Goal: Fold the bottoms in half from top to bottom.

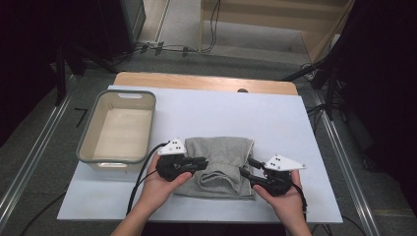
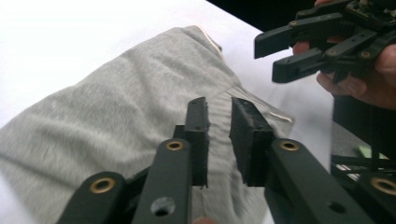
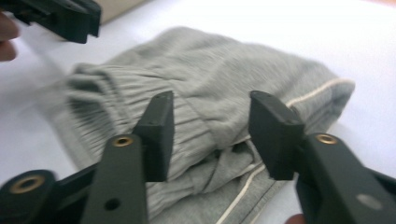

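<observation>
On the near middle of the white table [image 1: 275, 118] lies the folded grey garment [image 1: 221, 162]. Left gripper [image 2: 218, 135] and right gripper [image 3: 211, 133] hover beside it, jaws apart, empty; I would pinch all layers together.

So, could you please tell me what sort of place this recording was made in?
Probably a lab recording station: a white-topped table framed by dark curtains, cables on the floor, and a folded grey garment beside a basin.
</observation>
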### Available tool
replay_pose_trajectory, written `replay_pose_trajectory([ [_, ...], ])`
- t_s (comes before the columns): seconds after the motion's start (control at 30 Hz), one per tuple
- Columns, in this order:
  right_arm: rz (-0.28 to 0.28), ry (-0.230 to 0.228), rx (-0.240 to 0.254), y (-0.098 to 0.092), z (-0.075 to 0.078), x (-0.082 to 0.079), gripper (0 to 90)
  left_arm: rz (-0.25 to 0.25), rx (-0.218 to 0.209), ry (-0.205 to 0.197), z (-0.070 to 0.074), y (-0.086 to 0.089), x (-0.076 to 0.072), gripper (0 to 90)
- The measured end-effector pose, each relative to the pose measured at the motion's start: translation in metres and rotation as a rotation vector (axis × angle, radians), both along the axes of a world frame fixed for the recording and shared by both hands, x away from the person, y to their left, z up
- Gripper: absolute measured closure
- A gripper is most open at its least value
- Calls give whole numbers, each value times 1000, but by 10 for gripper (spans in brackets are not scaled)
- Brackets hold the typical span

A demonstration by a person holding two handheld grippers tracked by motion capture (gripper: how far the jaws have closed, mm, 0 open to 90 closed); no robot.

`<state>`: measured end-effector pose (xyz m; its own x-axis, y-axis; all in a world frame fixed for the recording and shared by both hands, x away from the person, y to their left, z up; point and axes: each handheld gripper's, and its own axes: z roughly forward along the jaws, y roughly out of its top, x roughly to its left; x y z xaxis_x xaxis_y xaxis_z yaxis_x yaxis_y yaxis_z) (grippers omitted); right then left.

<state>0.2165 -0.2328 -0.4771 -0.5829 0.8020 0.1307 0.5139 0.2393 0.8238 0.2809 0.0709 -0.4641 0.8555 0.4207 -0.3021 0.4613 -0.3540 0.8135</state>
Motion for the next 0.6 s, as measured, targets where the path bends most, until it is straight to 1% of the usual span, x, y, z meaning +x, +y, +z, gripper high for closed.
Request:
replay_pose_trajectory([
  [0.03, -20, 27, 9, 2, -4, 4, 438, -6, 1, 6, -2, -3, 1, 806],
  [0.1, -45, 52, 17, 5, -10, 7, 412, -26, 17, 12, -6, -8, -1, 811],
  [0.13, -51, 61, 16, 6, -12, 8, 399, -45, 32, 12, -9, -10, -2, 818],
  [0.17, -55, 75, 20, 7, -16, 9, 379, -54, 41, 15, -12, -11, -4, 821],
  [0.27, -54, 102, 20, 11, -22, 8, 371, -62, 61, 30, -21, -12, -9, 828],
  [0.33, -46, 119, 26, 12, -27, 7, 371, -71, 104, 43, -29, -14, -13, 839],
  [0.37, -46, 131, 25, 13, -28, 6, 371, -71, 117, 42, -32, -15, -15, 844],
  [0.4, -47, 136, 27, 13, -29, 6, 374, -76, 126, 50, -36, -15, -17, 852],
  [0.47, -45, 157, 37, 14, -32, 6, 388, -66, 139, 63, -38, -15, -17, 867],
  [0.57, -27, 177, 54, 15, -35, 4, 469, -63, 142, 60, -39, -15, -18, 883],
  [0.6, -25, 176, 55, 16, -35, 4, 508, -59, 138, 59, -40, -15, -19, 883],
])
